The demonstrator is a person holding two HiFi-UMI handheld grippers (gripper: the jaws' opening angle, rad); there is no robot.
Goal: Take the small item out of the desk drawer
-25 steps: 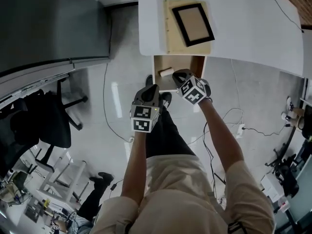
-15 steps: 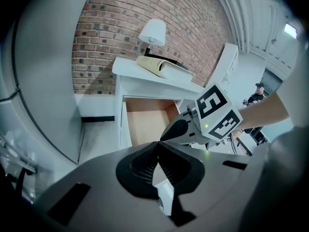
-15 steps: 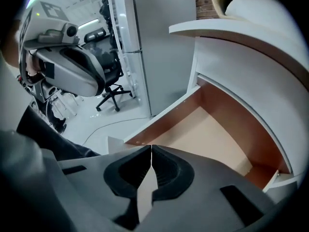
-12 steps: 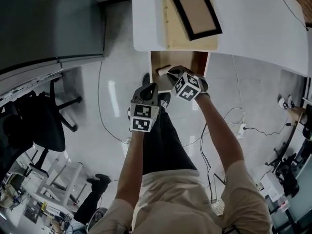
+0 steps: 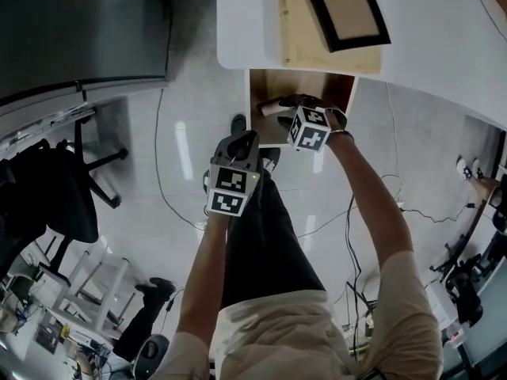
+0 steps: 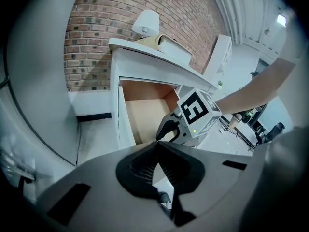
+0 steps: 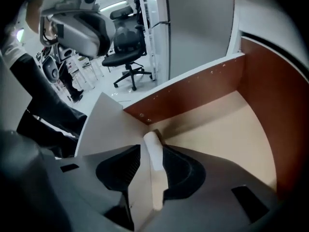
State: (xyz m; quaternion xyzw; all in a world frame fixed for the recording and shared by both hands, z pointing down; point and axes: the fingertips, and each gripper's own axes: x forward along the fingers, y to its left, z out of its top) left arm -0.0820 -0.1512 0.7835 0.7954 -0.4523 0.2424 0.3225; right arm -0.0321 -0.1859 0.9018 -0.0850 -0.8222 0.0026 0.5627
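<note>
The wooden drawer (image 5: 255, 119) stands pulled out from under the white desk (image 5: 428, 54). A small white cylinder (image 5: 268, 106) lies by its left wall, near the front. My right gripper (image 5: 283, 106) reaches into the drawer. Its jaws are opening. In the right gripper view the cylinder (image 7: 153, 156) lies between the two pads of the right gripper (image 7: 149, 170), with a gap on the left side. My left gripper (image 5: 242, 145) hangs in front of the drawer, over the floor. In the left gripper view its jaws (image 6: 158, 153) meet, holding nothing, and the drawer (image 6: 145, 115) lies ahead.
A pale wooden board (image 5: 297, 38) with a black-framed picture (image 5: 344, 10) lies on the desk above the drawer. A dark cabinet (image 5: 79, 30) and an office chair (image 5: 47, 188) stand to the left. Cables (image 5: 372, 204) trail over the floor at right. A brick wall (image 6: 91, 42) stands behind the desk.
My right gripper has moved forward and left, deeper into the drawer, up to the white cylinder. The left gripper has stayed in front of the drawer.
</note>
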